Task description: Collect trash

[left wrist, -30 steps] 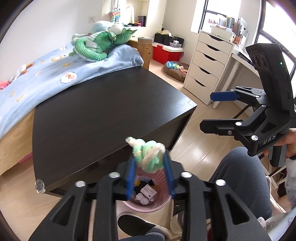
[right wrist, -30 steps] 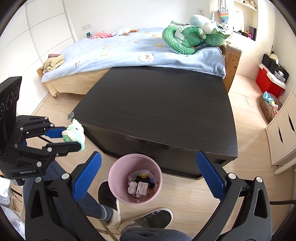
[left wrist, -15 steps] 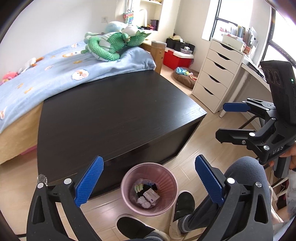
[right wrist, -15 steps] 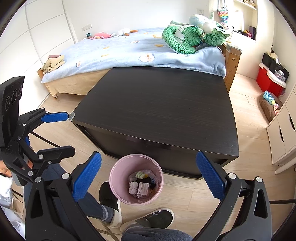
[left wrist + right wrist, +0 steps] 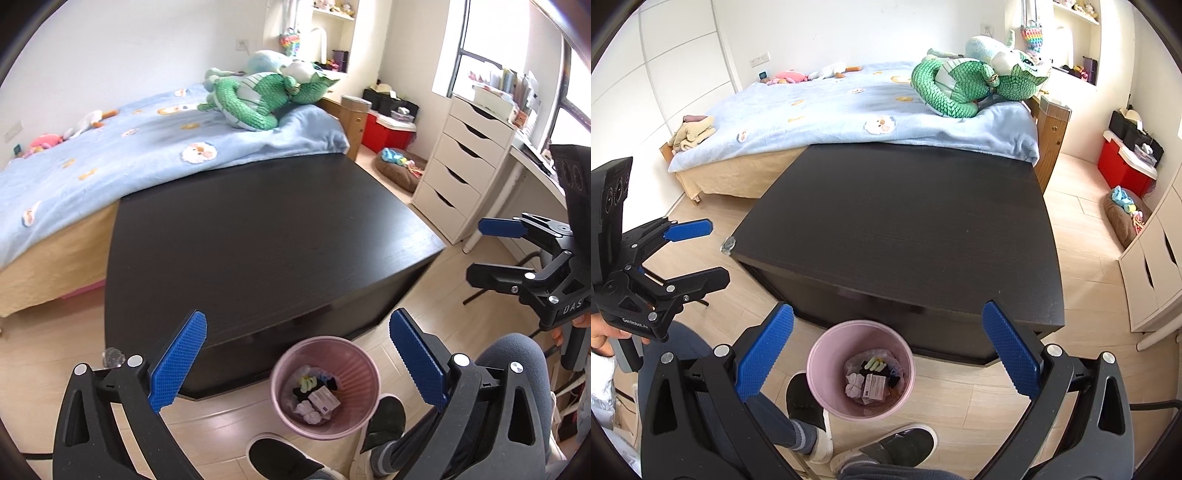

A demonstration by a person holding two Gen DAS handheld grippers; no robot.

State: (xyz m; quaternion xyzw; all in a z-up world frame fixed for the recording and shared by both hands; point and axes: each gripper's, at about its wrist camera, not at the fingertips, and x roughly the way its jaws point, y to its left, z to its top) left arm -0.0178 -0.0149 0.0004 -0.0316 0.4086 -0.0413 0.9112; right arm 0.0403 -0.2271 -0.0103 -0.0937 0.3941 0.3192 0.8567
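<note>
Left gripper (image 5: pixel 295 365) jaws spread wide, empty, above pink trash bin (image 5: pixel 364 369), right gripper (image 5: pixel 888 349) likewise released, green-white wad (image 5: pixel 307 383) inside bin, black table (image 5: pixel 258 236) bare.

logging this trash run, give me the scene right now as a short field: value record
left gripper: open, nothing between the jaws
right gripper: open, nothing between the jaws
pink bin: on the floor in front of the black table, by the person's feet
bin contents: green-and-white wad, white crumpled paper, small box, dark scraps
table top: no trash visible
</note>
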